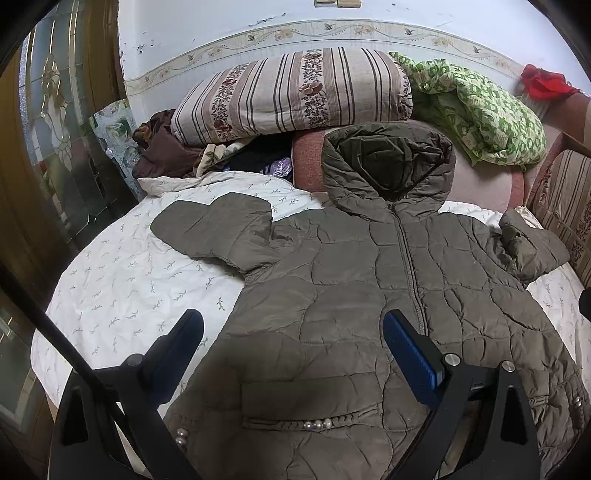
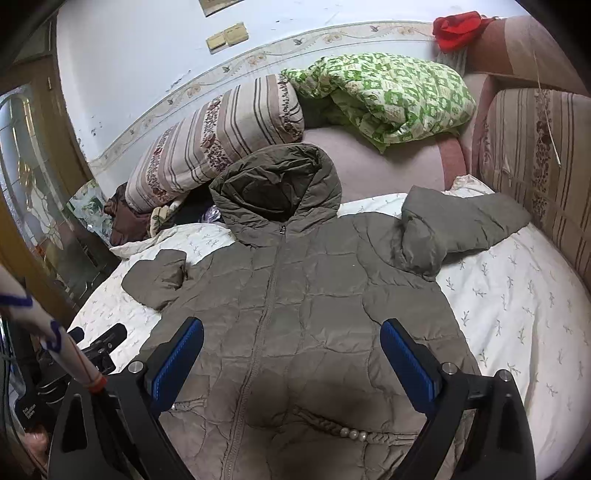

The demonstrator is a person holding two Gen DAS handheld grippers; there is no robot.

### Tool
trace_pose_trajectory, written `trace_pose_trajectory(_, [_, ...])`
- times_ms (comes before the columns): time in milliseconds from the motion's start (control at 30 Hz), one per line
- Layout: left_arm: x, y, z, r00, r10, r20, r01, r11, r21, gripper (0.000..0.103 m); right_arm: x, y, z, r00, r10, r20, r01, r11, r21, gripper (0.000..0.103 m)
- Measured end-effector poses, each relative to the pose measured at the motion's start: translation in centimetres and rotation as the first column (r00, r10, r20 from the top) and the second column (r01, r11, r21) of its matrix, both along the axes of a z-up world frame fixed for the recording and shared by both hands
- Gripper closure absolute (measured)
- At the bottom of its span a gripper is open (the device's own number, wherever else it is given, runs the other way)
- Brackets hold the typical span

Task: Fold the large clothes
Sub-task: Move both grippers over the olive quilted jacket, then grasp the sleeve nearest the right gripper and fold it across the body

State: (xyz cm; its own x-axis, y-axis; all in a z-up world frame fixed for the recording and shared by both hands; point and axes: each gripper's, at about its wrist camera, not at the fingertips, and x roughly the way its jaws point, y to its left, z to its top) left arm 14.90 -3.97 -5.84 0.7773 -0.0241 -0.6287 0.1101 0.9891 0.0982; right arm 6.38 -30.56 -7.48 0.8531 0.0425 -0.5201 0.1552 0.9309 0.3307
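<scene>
An olive-grey quilted hooded jacket (image 1: 351, 288) lies face up, zipped, on the white sheet (image 1: 122, 288), hood toward the wall and both sleeves spread out. It also shows in the right wrist view (image 2: 303, 295). My left gripper (image 1: 293, 332) is open and empty, hovering over the jacket's lower left half near its pearl-trimmed pocket (image 1: 314, 424). My right gripper (image 2: 291, 343) is open and empty above the jacket's lower middle, over the zipper and the right pocket (image 2: 351, 432). The left gripper (image 2: 99, 347) shows at the lower left of the right wrist view.
A striped floral bolster (image 1: 291, 92) and a green patterned quilt (image 1: 480, 110) lie behind the hood. A striped cushion (image 2: 535, 166) stands at the right. Dark clothes (image 1: 162, 147) are piled by the glass door (image 1: 55, 129). A red cloth (image 2: 454, 29) hangs at the back.
</scene>
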Motion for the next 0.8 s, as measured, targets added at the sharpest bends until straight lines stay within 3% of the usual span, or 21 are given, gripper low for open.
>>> trace_pose_trajectory(367, [-0.4, -0.4, 0.6, 1.0, -0.005, 0.011, 0.005, 1.0, 0.003, 0.006, -0.7, -0.8, 1.3, 1.0, -0.001, 0.01, 0.001, 0.999, 0.035, 0.004])
trace_pose_trajectory(633, [-2.1, -1.4, 3.2, 0.999, -0.04, 0.013, 0.04, 0.999, -0.022, 0.006, -1.9, -2.2, 3.8, 0.999, 0.035, 0.036, -0.038, 0.994, 0.098, 0.004])
trace_pose_trajectory(700, [-2.2, -1.8, 4.0, 0.999, -0.051, 0.009, 0.052, 0.998, -0.032, 0.006, -1.8, -3.7, 4.0, 0.997, 0.07, 0.028, -0.074, 0.982, 0.172, 0.004])
trace_pose_trajectory(800, [-1.9, -3.0, 4.9, 0.995, -0.099, -0.031, 0.096, 0.992, -0.083, 0.006, -1.6, -7.6, 3.9, 0.991, 0.132, 0.03, -0.133, 0.916, 0.379, 0.004])
